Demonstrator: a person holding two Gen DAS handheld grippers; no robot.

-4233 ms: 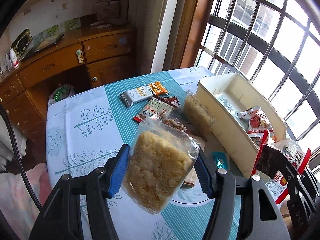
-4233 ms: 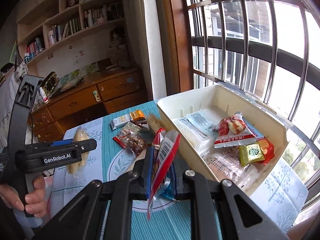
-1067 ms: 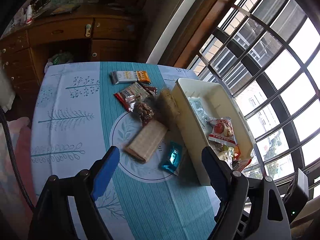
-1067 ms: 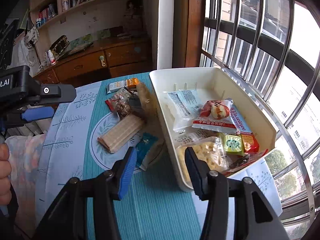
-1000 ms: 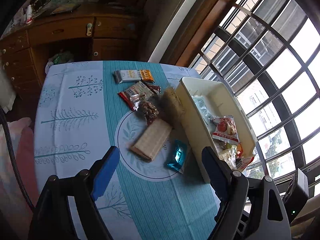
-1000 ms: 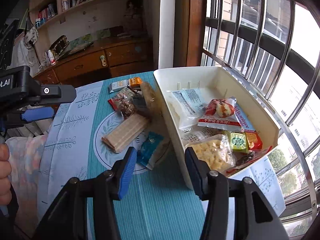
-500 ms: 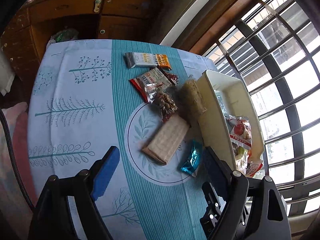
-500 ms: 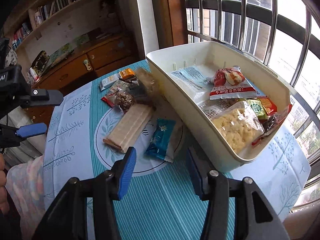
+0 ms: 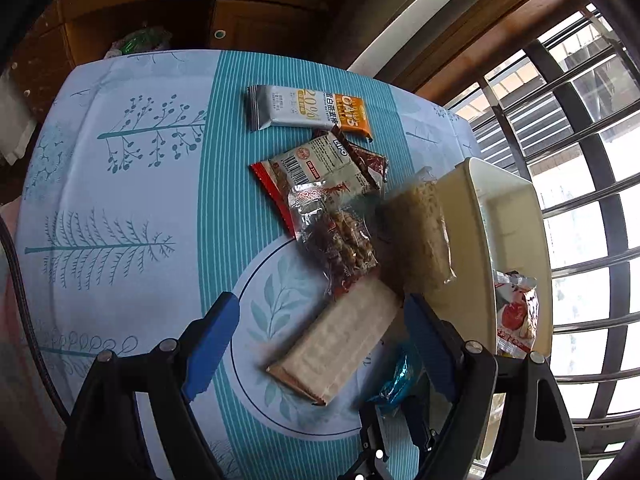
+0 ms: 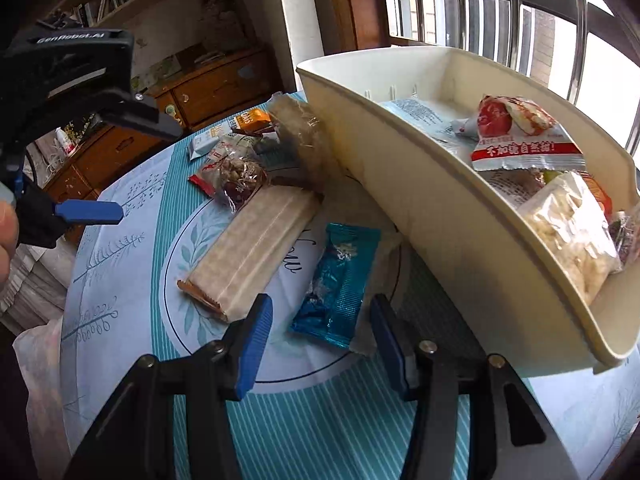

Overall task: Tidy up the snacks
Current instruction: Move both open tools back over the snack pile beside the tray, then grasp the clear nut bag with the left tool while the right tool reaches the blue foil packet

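Observation:
My left gripper [image 9: 320,304] hangs open and empty just over a long beige wafer pack [image 9: 340,336] on the round table. Beyond the wafer pack lie a clear nut pack [image 9: 340,244], a red-and-white pack [image 9: 312,164], an oats bar [image 9: 308,112] and a clear rice-cake pack [image 9: 420,232] leaning on the cream bin [image 9: 472,240]. My right gripper [image 10: 320,308] is open low over a teal packet [image 10: 340,280], which lies between its jaws' line, beside the wafer pack [image 10: 252,248]. The bin [image 10: 460,240] holds a puffed-rice pack [image 10: 568,232] and a red-and-white packet [image 10: 520,136].
A blue-and-white tablecloth [image 9: 120,184] covers the table. A wooden cabinet [image 9: 260,12] stands past the far edge and a barred window [image 10: 500,8] rises behind the bin. In the right wrist view a blue pad [image 10: 88,213] of the left gripper shows at the left, with a hand beside it.
Both grippers held snack packs earlier; now both are empty and the puffed-rice pack lies in the bin. Over the last second both have sunk toward the table and the loose snacks.

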